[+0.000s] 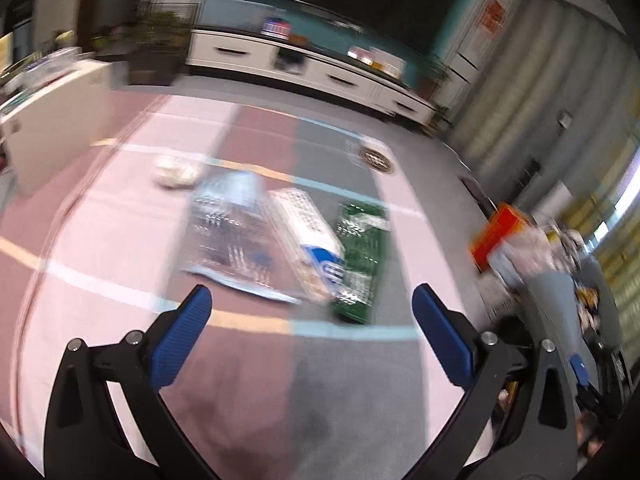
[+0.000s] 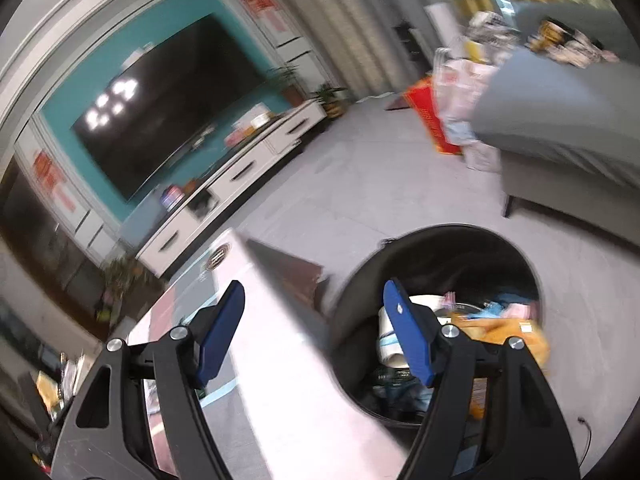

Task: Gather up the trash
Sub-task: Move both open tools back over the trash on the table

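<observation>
In the left wrist view, several pieces of trash lie on a patterned table: a clear blue-edged wrapper (image 1: 230, 232), a white and blue packet (image 1: 308, 236), a green packet (image 1: 362, 256) and a crumpled white wad (image 1: 176, 170). My left gripper (image 1: 312, 312) is open and empty, just short of them. In the right wrist view, my right gripper (image 2: 314, 332) is open and empty over the table's corner (image 2: 280, 320), beside a black round bin (image 2: 440, 320) on the floor that holds several pieces of trash.
A white TV cabinet (image 1: 304, 68) and a dark TV stand along the far wall. A grey sofa (image 2: 560, 120) with bags and an orange box (image 2: 428, 120) stands to the right. Grey floor lies around the bin.
</observation>
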Demonstrator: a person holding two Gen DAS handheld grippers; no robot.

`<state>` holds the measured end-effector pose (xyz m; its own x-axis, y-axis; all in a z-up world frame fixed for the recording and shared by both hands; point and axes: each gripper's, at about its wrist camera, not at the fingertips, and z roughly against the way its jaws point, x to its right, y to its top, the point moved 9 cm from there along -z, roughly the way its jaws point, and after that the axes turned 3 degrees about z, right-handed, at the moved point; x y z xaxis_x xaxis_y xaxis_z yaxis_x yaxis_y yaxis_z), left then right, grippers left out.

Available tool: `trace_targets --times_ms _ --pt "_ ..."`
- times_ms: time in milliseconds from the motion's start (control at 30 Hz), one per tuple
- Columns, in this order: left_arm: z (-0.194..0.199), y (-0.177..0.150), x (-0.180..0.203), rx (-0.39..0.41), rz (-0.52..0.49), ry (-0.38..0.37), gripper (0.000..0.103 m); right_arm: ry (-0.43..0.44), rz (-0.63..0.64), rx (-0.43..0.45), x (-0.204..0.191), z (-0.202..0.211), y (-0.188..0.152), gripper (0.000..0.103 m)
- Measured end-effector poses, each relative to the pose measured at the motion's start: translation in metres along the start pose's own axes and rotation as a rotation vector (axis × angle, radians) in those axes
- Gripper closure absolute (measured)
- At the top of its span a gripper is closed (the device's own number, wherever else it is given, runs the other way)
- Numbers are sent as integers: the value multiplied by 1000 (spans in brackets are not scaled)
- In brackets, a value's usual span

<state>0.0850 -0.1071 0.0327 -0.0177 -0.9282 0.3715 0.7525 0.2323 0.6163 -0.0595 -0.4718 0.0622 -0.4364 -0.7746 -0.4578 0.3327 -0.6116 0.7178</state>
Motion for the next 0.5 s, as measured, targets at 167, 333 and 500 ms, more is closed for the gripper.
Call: trace_targets --times_ms 167,333,500 --pt "-15 4 -43 -25 29 5 3 93 159 -83 -75 -32 -26 32" --pt "-51 -5 -50 -86 17 2 5 167 314 -238 -145 -83 -65 41" --pt "-81 7 -56 -90 45 8 6 195 467 -329 -201 -133 -90 52"
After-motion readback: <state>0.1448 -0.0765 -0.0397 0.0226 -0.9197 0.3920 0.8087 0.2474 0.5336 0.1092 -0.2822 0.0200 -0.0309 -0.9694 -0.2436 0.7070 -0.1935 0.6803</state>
